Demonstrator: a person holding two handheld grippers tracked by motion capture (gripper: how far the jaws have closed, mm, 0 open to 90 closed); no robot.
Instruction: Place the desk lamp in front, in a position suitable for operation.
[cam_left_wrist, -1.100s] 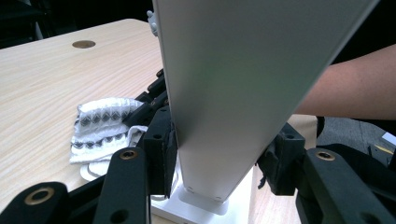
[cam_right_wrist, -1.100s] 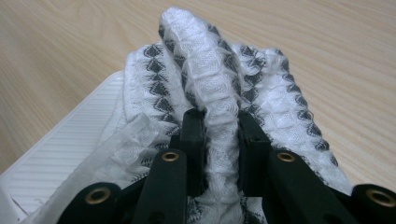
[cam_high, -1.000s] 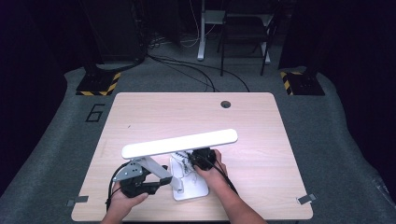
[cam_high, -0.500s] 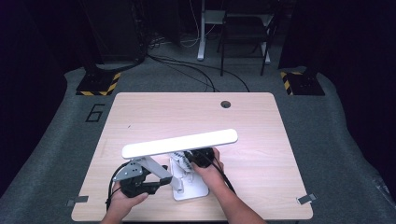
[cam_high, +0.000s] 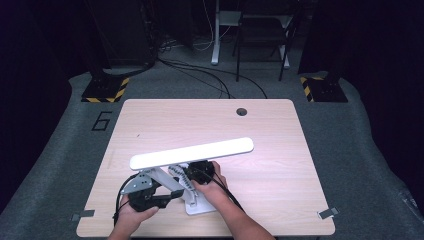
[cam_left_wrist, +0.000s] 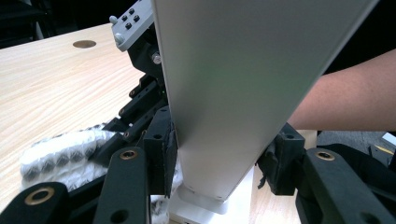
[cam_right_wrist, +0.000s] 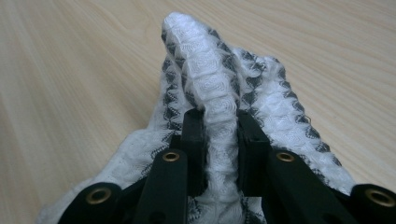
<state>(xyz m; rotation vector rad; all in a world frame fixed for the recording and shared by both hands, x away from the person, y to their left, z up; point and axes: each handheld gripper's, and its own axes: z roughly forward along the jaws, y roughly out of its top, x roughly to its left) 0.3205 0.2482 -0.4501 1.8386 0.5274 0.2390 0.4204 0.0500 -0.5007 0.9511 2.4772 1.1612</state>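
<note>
White knitted cloth (cam_right_wrist: 219, 112) with a dark zigzag pattern sits bunched between my right fingers (cam_right_wrist: 194, 140); they are clamped on a raised fold of it, and the rest of the fabric spreads out past the tips and to both sides onto the pale wooden surface (cam_right_wrist: 70, 70). In the high view the right gripper (cam_high: 200, 172) works just under the long white lamp head (cam_high: 192, 152), close beside the lamp's base (cam_high: 200, 205).

My left fingers (cam_left_wrist: 161, 149) are closed on the lamp's flat silver-white arm (cam_left_wrist: 233, 93), one pad pressed against each edge, so the arm rises straight up from between them and leans away over the top. Just below the fingertips I see the arm meet the white base. To the left of those fingers, the same patterned cloth lies on the surface, with the right gripper's black frame touching it. From above, the left gripper (cam_high: 150, 192) sits at the near edge of the surface, next to the base, and both of my forearms come in close together there.
</note>
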